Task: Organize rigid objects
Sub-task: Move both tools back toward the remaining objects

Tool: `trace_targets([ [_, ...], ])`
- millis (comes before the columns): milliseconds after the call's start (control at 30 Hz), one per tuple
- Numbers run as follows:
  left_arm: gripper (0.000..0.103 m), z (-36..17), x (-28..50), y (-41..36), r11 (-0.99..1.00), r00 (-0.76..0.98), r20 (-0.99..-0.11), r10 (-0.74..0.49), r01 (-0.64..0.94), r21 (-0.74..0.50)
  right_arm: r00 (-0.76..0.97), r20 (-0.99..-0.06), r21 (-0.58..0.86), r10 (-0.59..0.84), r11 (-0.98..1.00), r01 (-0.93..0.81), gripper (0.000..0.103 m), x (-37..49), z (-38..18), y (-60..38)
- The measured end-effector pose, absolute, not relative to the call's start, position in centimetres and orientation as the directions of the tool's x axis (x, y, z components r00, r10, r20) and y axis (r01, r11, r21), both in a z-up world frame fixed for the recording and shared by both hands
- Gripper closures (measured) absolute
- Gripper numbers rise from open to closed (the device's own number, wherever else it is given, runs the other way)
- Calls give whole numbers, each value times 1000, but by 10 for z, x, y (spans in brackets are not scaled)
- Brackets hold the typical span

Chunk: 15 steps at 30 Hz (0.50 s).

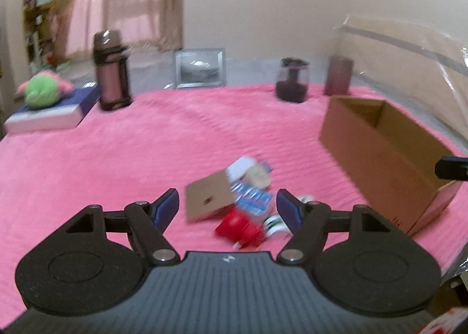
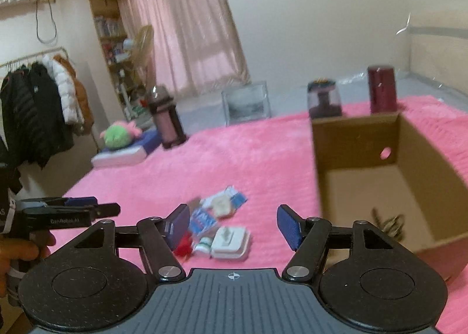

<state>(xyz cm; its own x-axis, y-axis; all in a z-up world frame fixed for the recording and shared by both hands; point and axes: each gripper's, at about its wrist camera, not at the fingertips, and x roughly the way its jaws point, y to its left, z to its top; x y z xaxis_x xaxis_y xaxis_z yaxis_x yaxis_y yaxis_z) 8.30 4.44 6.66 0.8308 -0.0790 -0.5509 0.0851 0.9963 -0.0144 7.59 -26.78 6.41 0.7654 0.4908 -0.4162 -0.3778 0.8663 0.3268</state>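
– Left hand-held gripper [image 1: 226,208] and right hand-held gripper [image 2: 232,224] both stand part open, holding nothing.
– Where's the clutter?
– Small items [image 2: 218,224] lie heaped on the pink bed [image 2: 248,152], near its front edge, left of the open cardboard box [image 2: 355,141].
– Best approach?
– Probably single out one piece, the white case [image 2: 231,242], before closing.

Pink blanket [image 1: 117,164], brown cardboard box [image 1: 377,158], possibly red toy [image 1: 238,226], blue fingers [image 1: 166,205].

A home bedroom: a bed [image 2: 263,152] under a pink blanket, curtains [image 2: 187,27], a bookshelf [image 2: 108,27], coats [image 2: 44,100] hanging on a rail.
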Motion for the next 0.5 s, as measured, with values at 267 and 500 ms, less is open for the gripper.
trace_targets([
  [267,33,30,75,58,997,797,-600,-75,67,-35,732,-483,277,480,877,-393,40,80,33,-228],
  [500,33,8,98,49,986,778,-610,-147,166,-26,713,-529,267,459,888,-374,40,96,11,-220],
])
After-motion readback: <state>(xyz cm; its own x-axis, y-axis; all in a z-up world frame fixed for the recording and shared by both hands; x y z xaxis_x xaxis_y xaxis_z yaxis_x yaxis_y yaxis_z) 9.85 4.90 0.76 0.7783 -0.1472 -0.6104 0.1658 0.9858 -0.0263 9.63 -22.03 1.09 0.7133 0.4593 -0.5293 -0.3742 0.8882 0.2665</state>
